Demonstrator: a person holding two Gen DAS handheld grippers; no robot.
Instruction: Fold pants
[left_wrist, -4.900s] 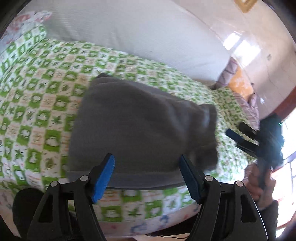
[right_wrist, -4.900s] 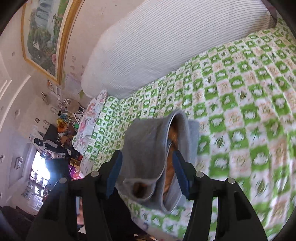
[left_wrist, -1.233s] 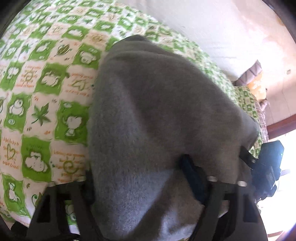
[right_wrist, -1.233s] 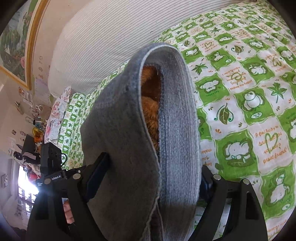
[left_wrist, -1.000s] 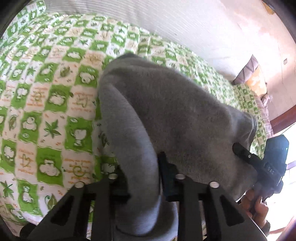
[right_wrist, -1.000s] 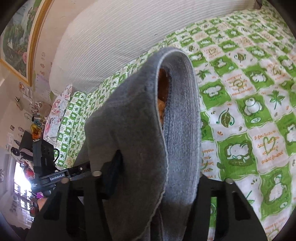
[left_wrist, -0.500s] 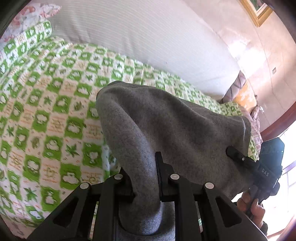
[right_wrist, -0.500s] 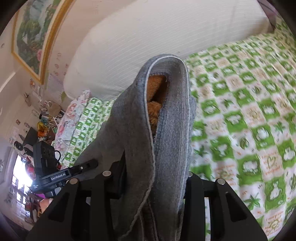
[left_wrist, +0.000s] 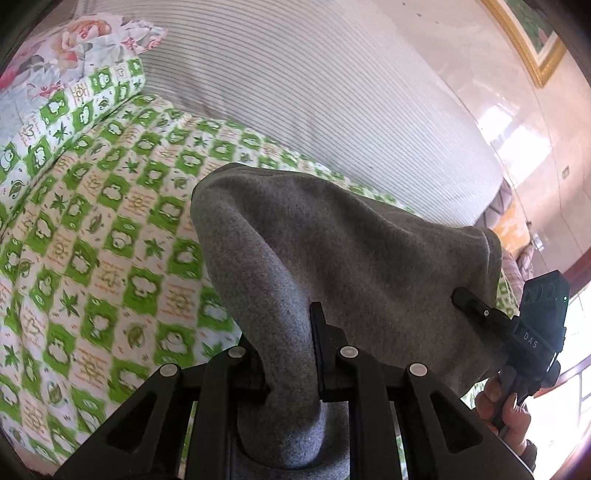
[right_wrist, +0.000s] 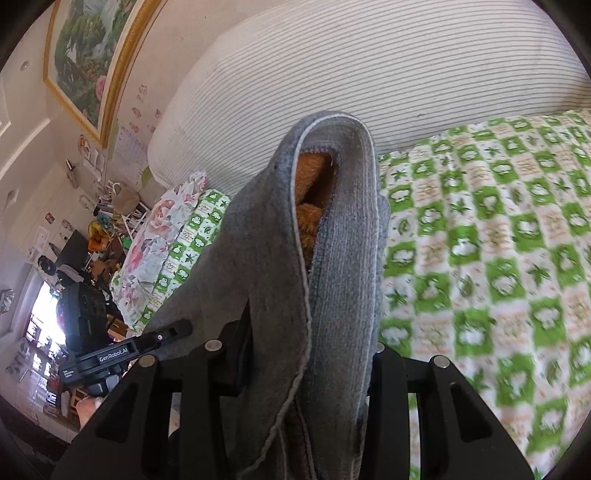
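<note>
Grey pants (left_wrist: 343, 251) held raised above the green-checked bed (left_wrist: 92, 236). Left gripper (left_wrist: 286, 354) clamped on one bunched edge; right gripper (right_wrist: 308, 354) clamped on the waistband end (orange lining visible). Fabric hides both grippers' fingertips and the pants' lower portion.

Grey pants (left_wrist: 332, 251) (orange fleece lining (right_wrist: 314, 192)) over a green-and-white checked bedsheet (left_wrist: 92, 240).

I closed both tools, the left tool (left_wrist: 291, 354) and right tool (right_wrist: 306, 354), onto the grey pants (left_wrist: 354, 258) and lifted them off the bed (left_wrist: 92, 236).
</note>
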